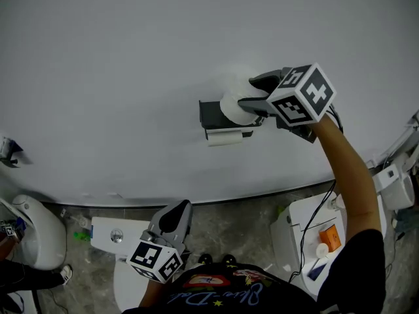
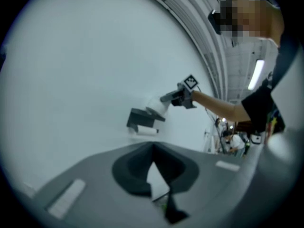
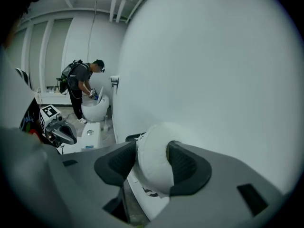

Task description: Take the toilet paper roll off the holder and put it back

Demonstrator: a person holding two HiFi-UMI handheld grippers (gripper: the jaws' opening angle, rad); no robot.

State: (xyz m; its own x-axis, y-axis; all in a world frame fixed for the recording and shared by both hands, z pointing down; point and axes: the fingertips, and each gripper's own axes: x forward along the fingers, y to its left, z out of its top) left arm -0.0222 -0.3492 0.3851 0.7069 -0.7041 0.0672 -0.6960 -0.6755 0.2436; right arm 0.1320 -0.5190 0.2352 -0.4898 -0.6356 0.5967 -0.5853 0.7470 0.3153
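On the white wall, a dark holder (image 1: pixel 211 114) has a white toilet paper roll (image 1: pixel 234 108) right against its right end. My right gripper (image 1: pixel 254 101) is shut on the roll, with one dark pad on either side squeezing it (image 3: pixel 153 164). The holder (image 3: pixel 134 137) peeks out behind the roll. A loose paper tail (image 1: pixel 226 138) hangs under the holder. My left gripper (image 1: pixel 173 218) is held low, far from the wall, shut and empty (image 2: pixel 153 149). From there the roll (image 2: pixel 158 107) and the right gripper (image 2: pixel 172 98) show at a distance.
A white toilet (image 1: pixel 29 233) stands at the lower left and a white floor unit (image 1: pixel 111 233) below the wall. White boxes with cables (image 1: pixel 313 231) sit at the right. Another person (image 3: pixel 81 87) bends over a toilet in the background.
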